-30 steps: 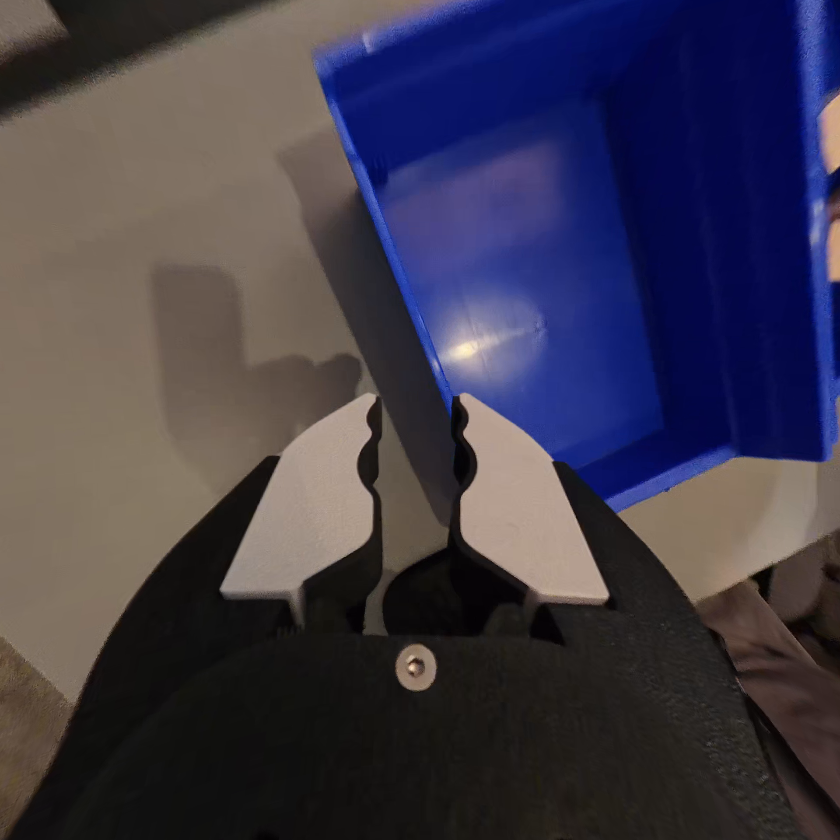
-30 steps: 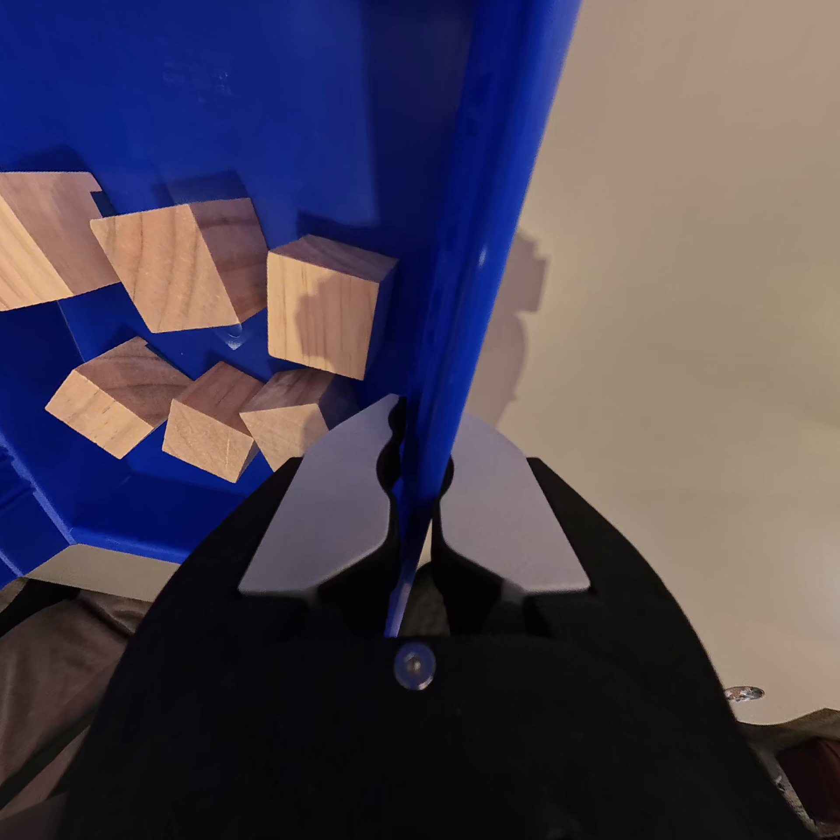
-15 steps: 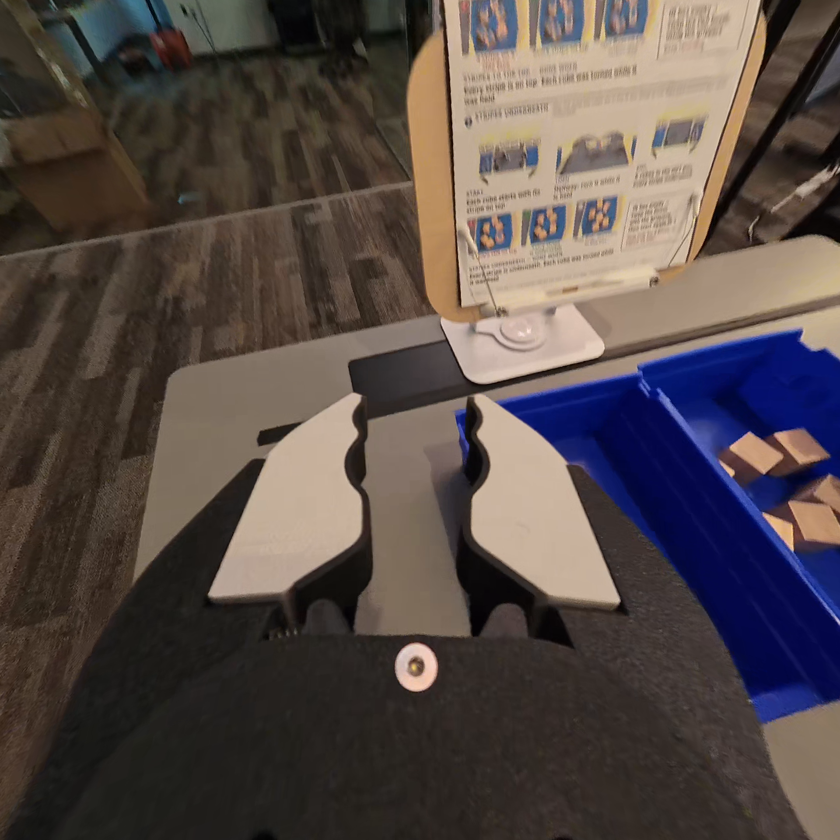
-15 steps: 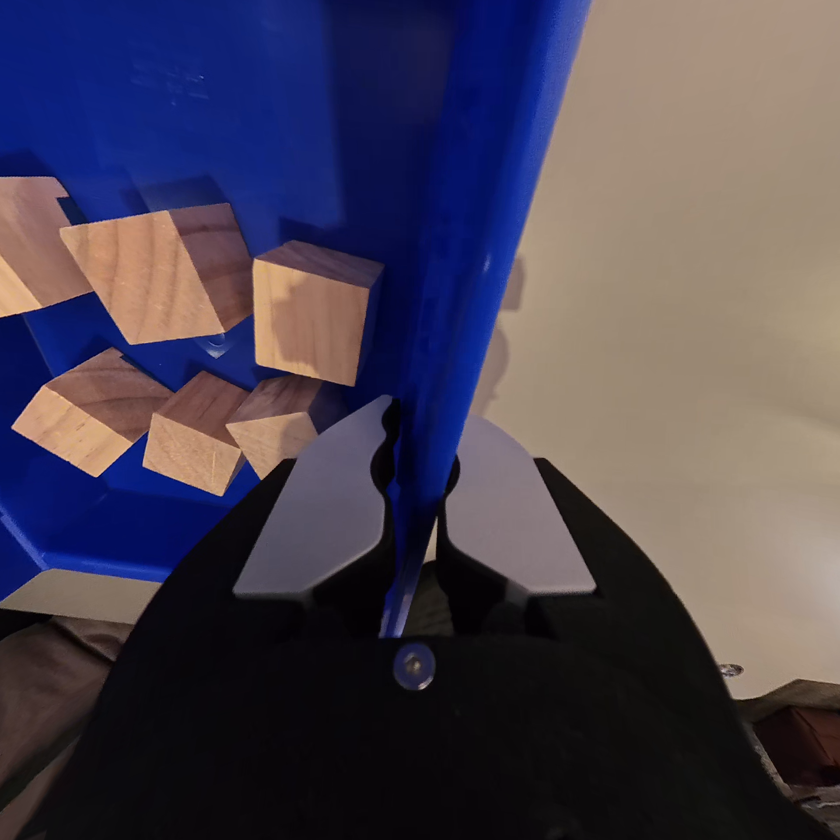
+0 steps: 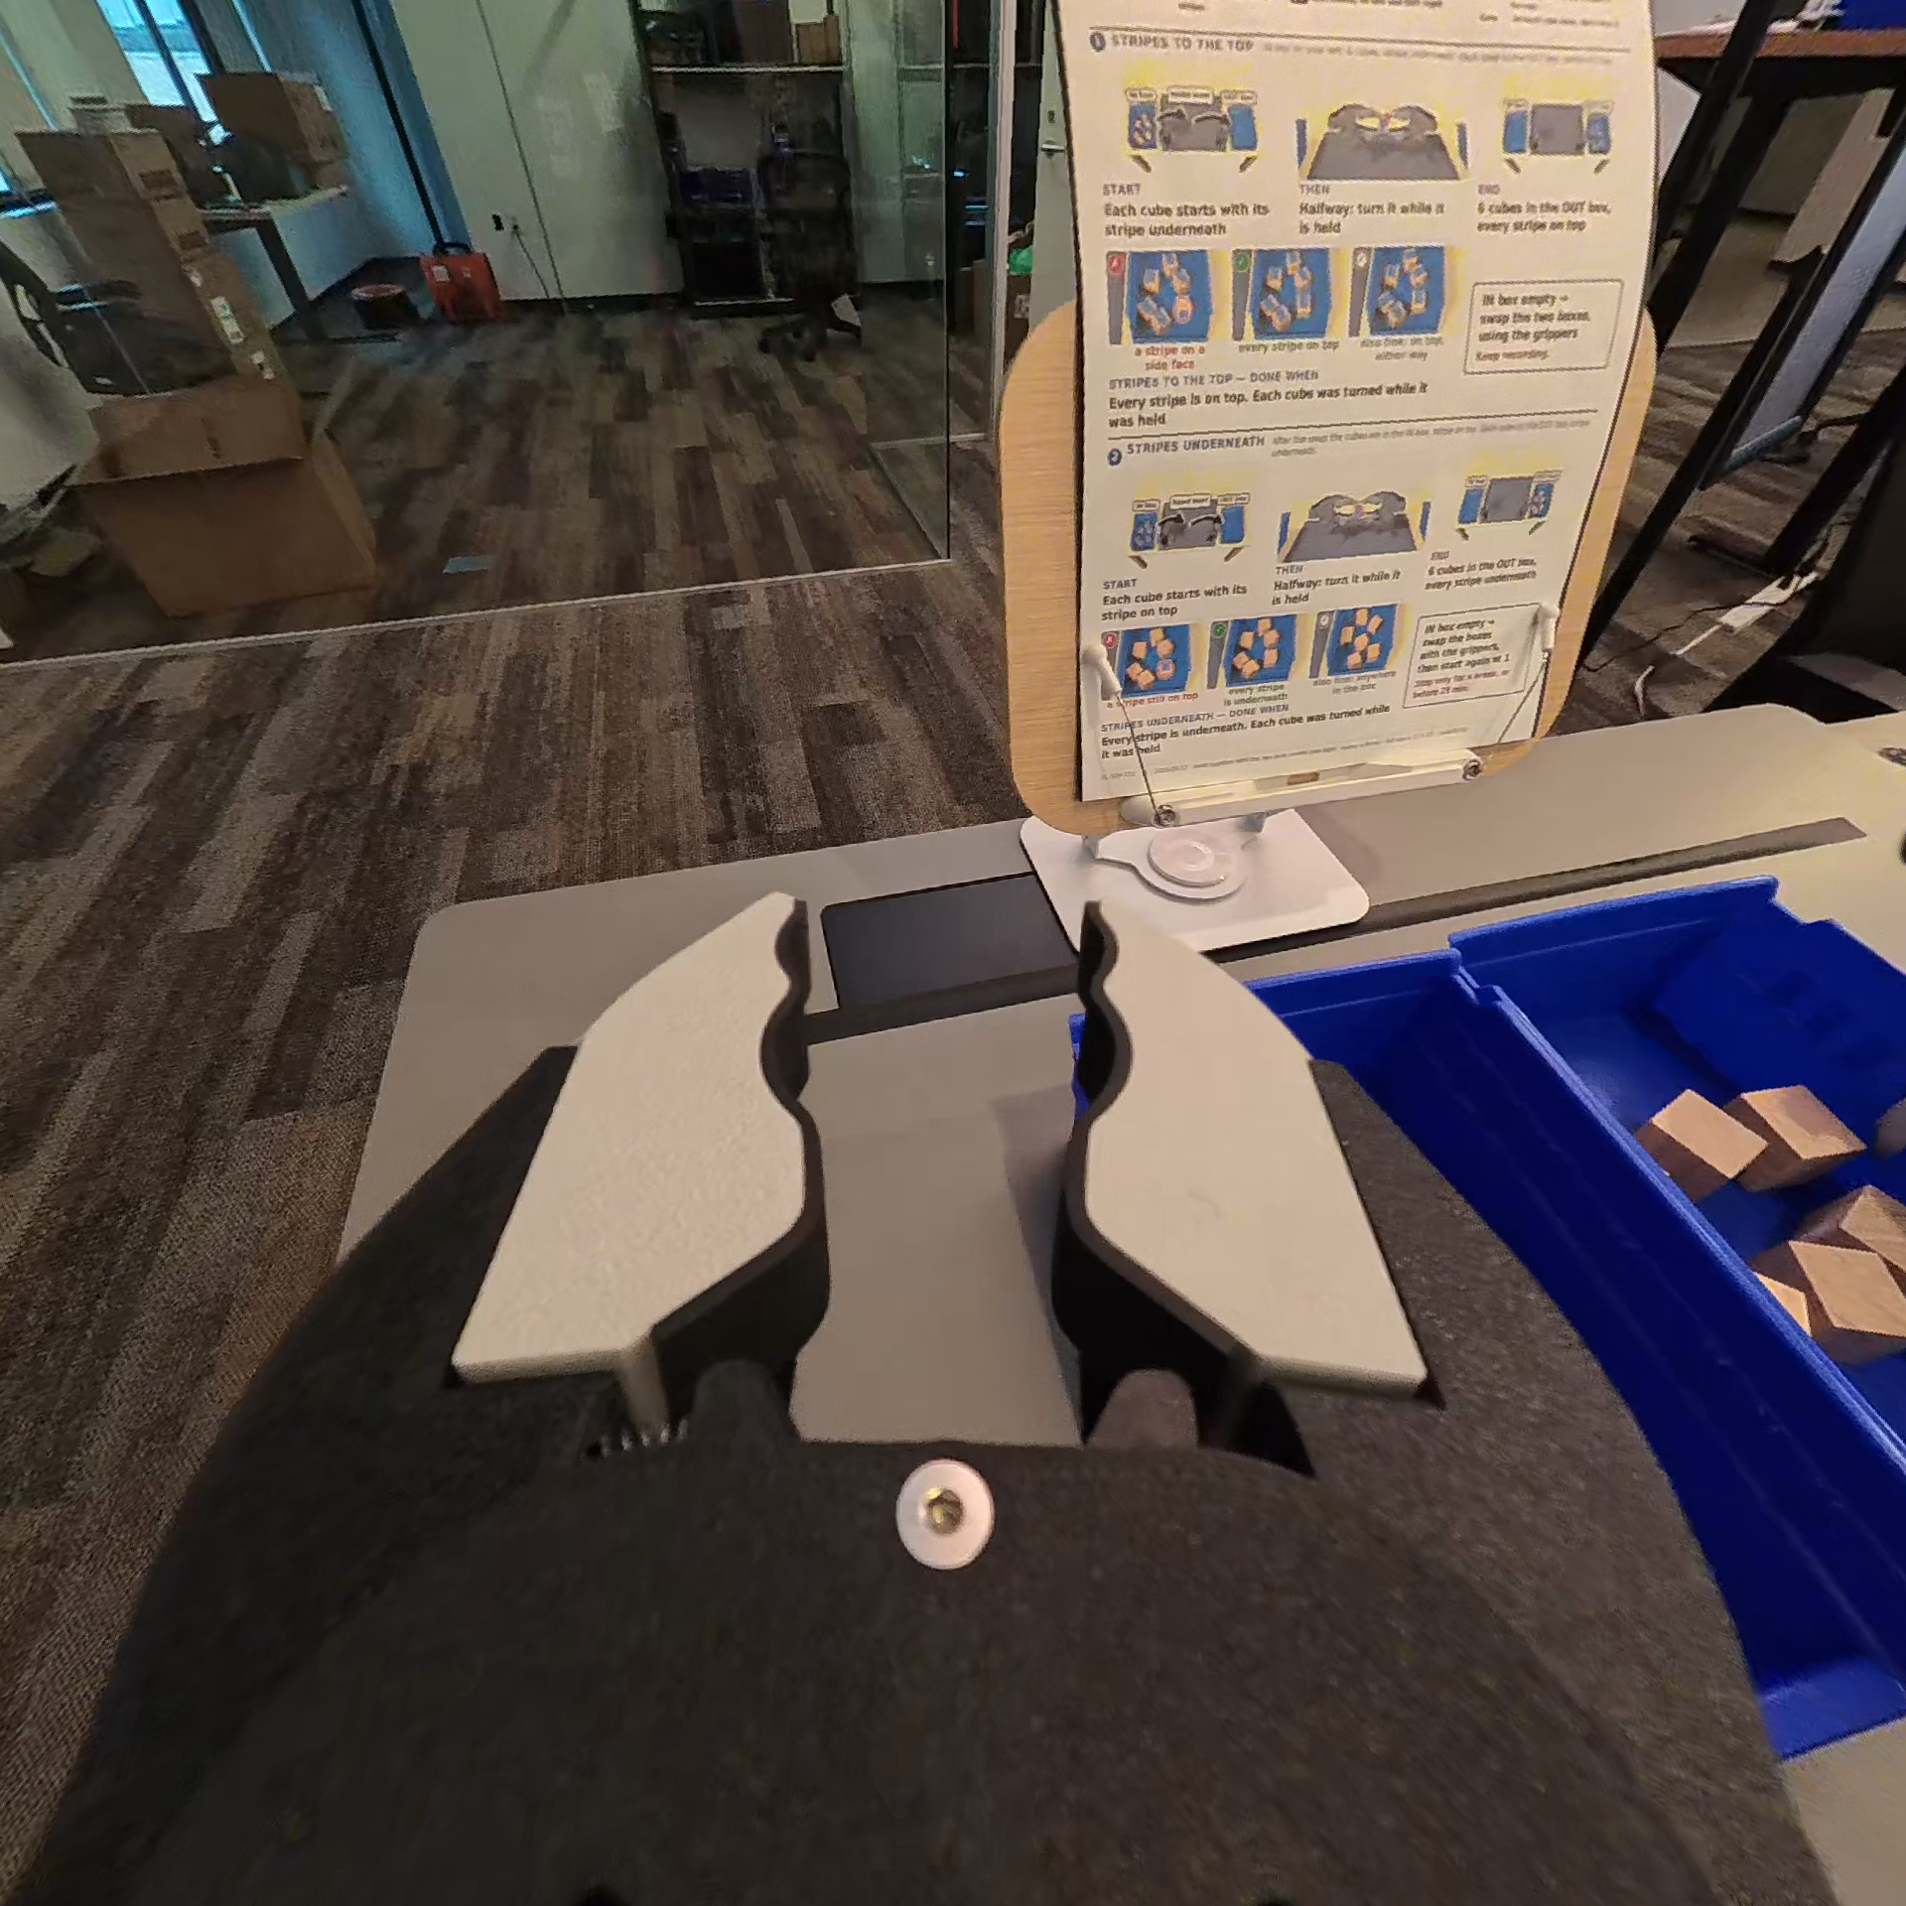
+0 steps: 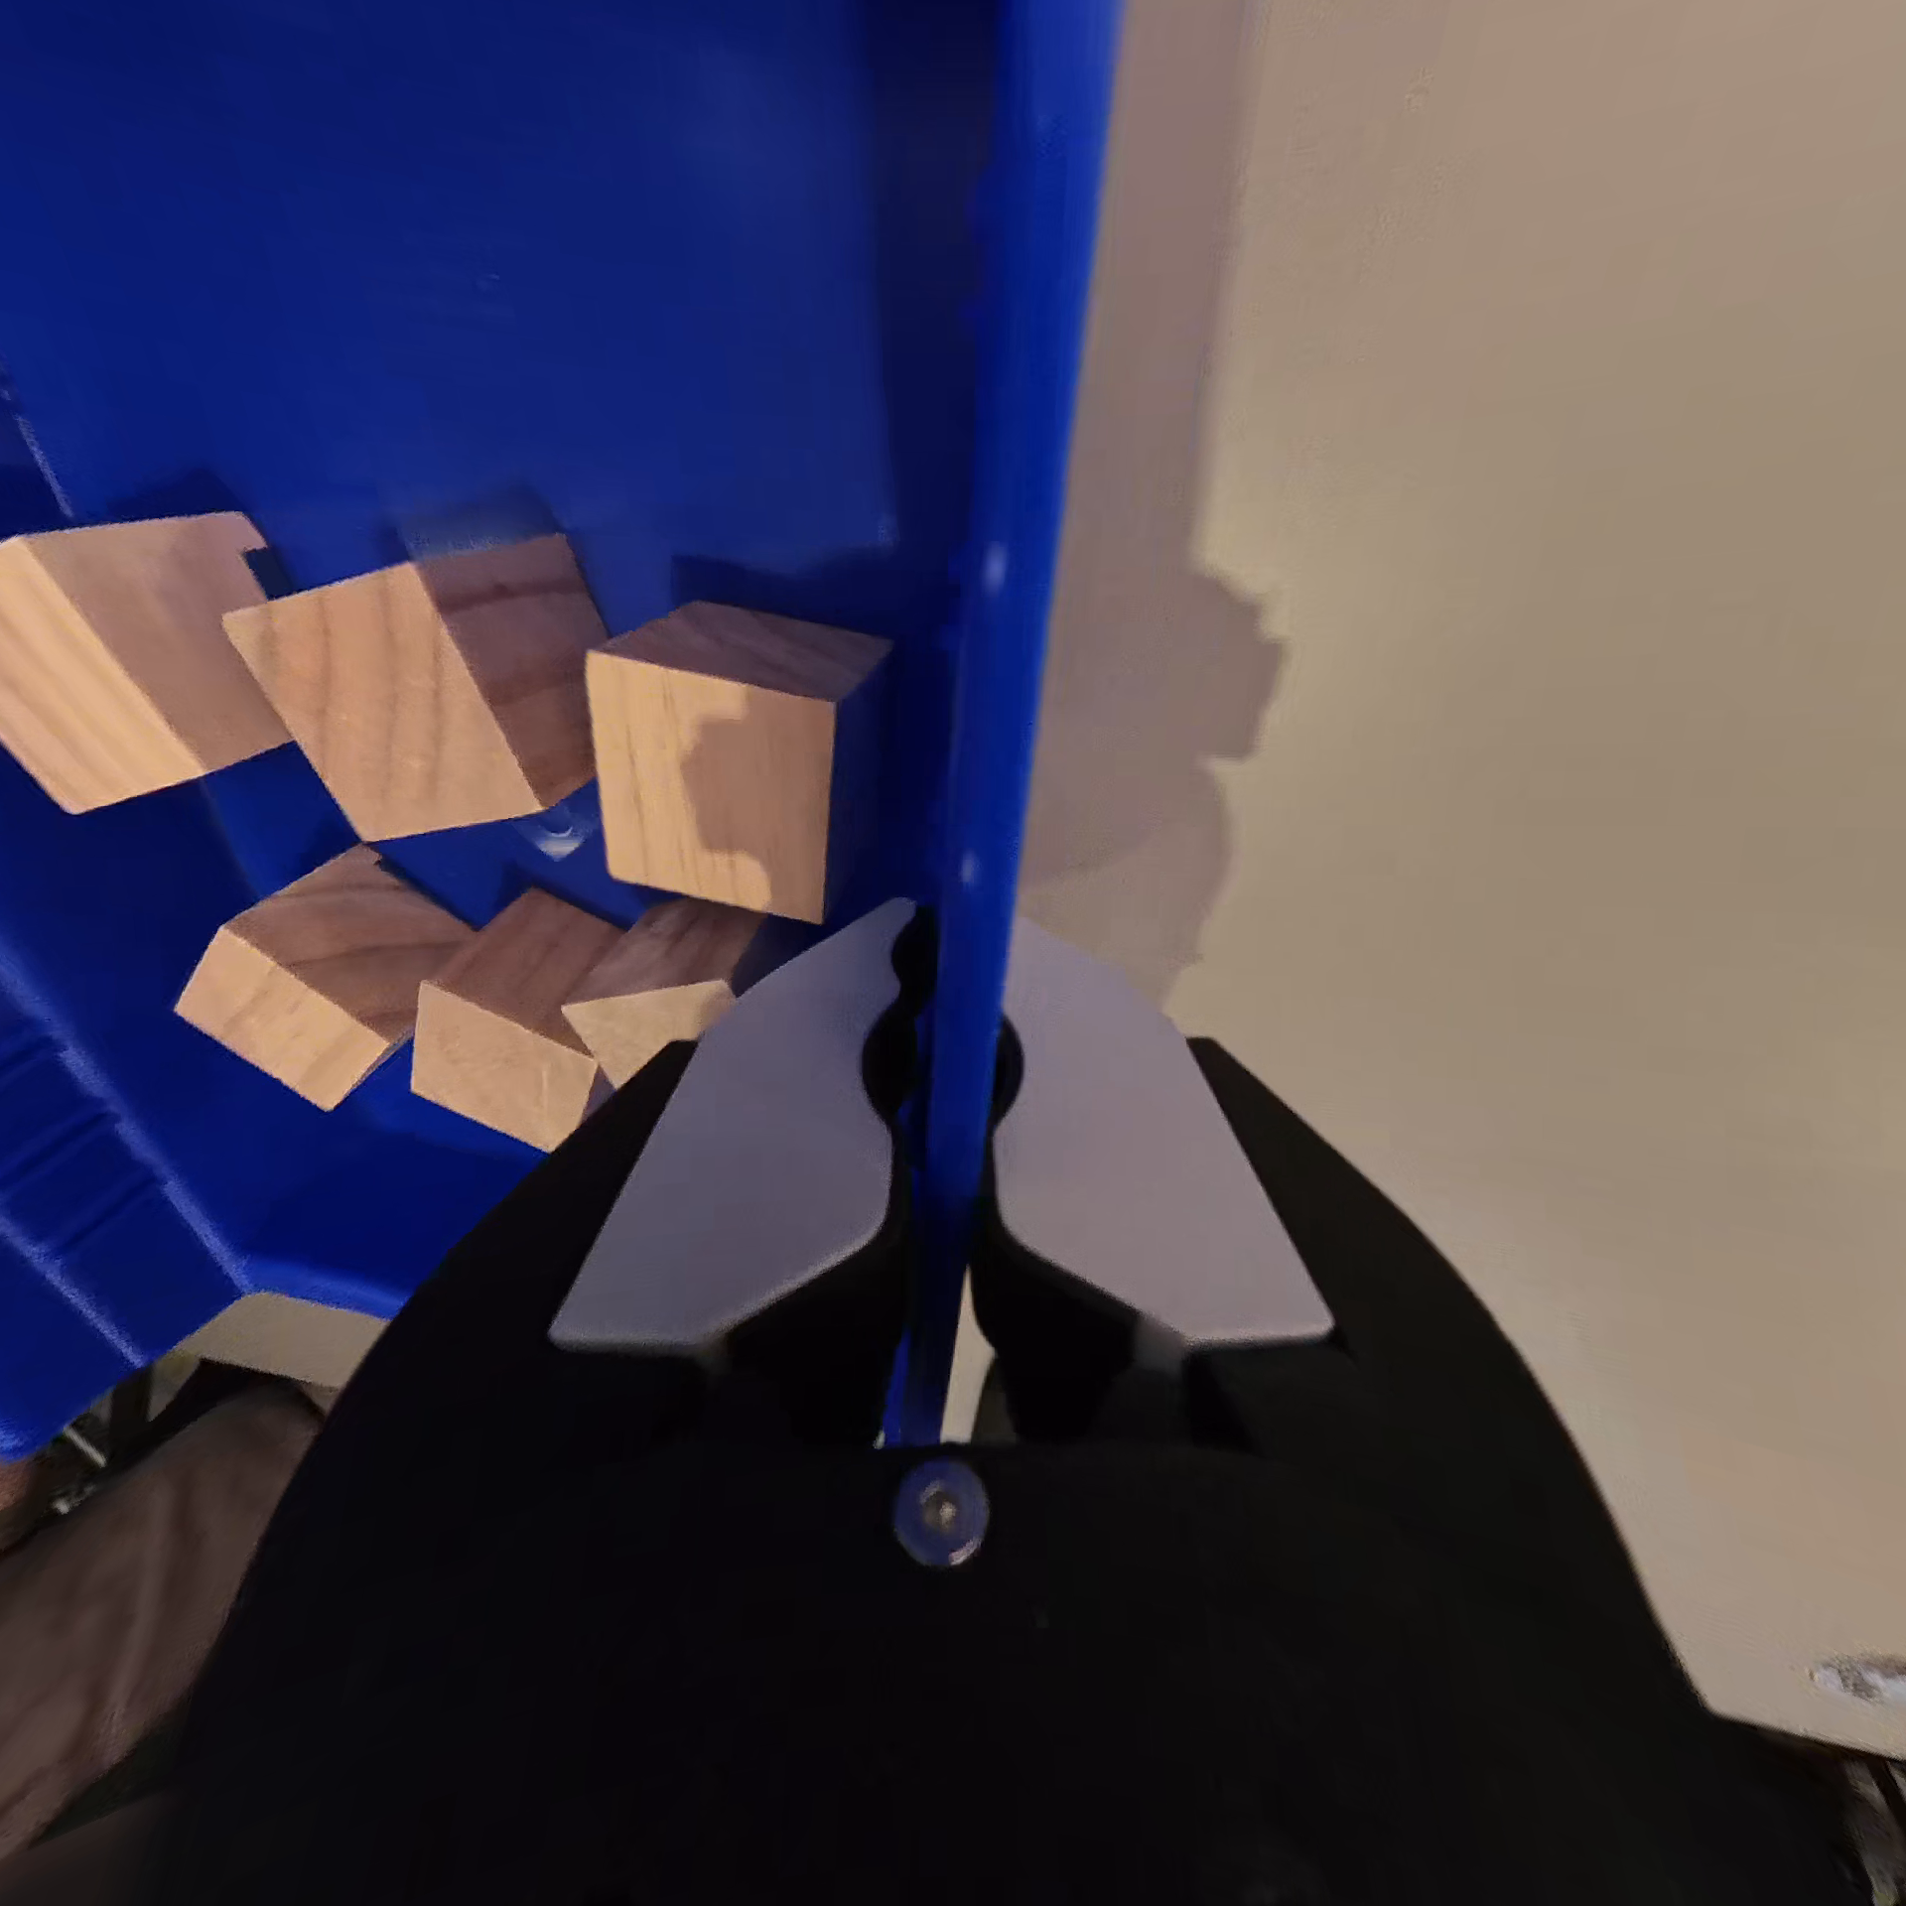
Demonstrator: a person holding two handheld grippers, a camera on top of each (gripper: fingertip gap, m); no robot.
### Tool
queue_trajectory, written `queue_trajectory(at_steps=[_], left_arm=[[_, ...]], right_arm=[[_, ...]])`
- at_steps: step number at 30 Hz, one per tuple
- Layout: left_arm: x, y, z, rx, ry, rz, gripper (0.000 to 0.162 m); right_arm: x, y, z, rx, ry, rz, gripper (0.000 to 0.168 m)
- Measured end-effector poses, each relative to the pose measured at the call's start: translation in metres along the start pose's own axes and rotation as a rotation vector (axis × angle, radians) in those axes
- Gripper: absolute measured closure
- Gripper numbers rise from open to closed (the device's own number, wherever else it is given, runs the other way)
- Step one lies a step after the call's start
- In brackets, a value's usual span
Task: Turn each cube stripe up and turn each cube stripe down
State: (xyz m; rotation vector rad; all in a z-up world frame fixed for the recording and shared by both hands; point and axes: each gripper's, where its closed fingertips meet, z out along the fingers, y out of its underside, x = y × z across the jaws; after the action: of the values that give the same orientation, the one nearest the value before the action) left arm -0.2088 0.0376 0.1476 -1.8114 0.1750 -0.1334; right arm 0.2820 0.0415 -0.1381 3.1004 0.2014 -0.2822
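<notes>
Cubes (image 6: 712,763) lie in one blue bin, six counted in the right wrist view, all bare wood on the faces shown; no stripe is visible on any of them. They cluster on the bin floor, immediately left of the right claw (image 6: 954,928) and slightly beyond its tips.

Right claw: closed on the right-hand wall (image 6: 1016,516) of that bin, one finger inside, one outside, the wall running straight away from the camera along the fingers. It is by far the nearer claw to the cubes, but it is occupied with the wall.

Left claw (image 5: 939,918): open and empty, held above the grey table (image 5: 578,959), pointing toward the far edge. Two blue bins sit side by side to its right: the nearer bin (image 5: 1341,1021) shows no cubes in its visible part; the farther bin (image 5: 1609,990) holds the cubes.

Also present at the far edge: one instruction sheet on a stand (image 5: 1341,413) and one flat black panel (image 5: 939,939).

Judgement: no cube is held at present, so turning has not begun. The right claw must let go of the wall before picking, and the closest cube lies just to its left.
</notes>
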Motion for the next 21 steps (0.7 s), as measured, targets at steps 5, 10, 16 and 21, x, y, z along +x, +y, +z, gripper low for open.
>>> queue_trajectory(at_steps=[5,10,16,21], left_arm=[[-0.006,-0.007,-0.001,0.039,-0.001,-0.007,0.107],[-0.008,-0.009,-0.009,0.039,0.029,0.003,0.109],[-0.009,-0.021,-0.040,0.108,0.062,-0.005,0.114],[-0.011,-0.026,-0.063,0.186,0.075,0.003,0.119]], right_arm=[[0.003,0.000,-0.001,-0.015,-0.021,-0.060,0.162],[0.014,0.005,-0.008,-0.052,-0.034,-0.066,0.162],[0.016,0.014,-0.042,-0.060,-0.027,-0.111,0.162],[-0.011,0.011,-0.099,-0.023,0.024,-0.172,0.163]])
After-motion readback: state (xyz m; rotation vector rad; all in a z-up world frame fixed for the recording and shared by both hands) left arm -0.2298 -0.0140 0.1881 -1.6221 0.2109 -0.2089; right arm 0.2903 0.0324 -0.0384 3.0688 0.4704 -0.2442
